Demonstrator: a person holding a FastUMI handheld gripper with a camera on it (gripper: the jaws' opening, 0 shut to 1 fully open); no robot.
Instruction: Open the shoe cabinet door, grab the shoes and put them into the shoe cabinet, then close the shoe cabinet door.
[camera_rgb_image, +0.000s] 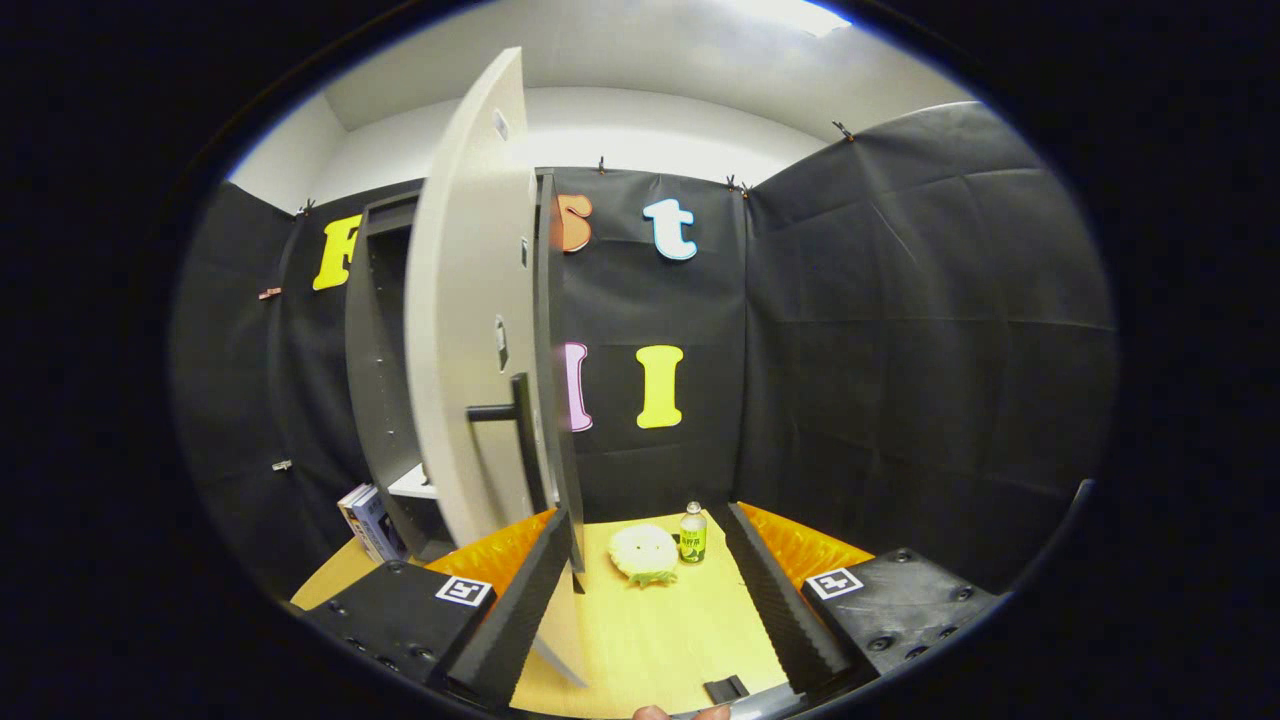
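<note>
While the gripper (650, 600) sits with fingers spread wide, holding nothing, the cabinet door (470, 330) stands open just ahead on its left. Next, reach straight for the slipper (643, 553) between the fingers.

Layout: cabinet at ten o'clock, door swung open toward the gripper (645, 600).

The door (470, 330) stands at eleven o'clock, its lower edge beside one spread finger. Slipper (643, 553) and bottle (692, 533) lie on the table (650, 640) at twelve o'clock, beyond the fingers; box (368, 520) left of the shoe cabinet (380, 380).
</note>
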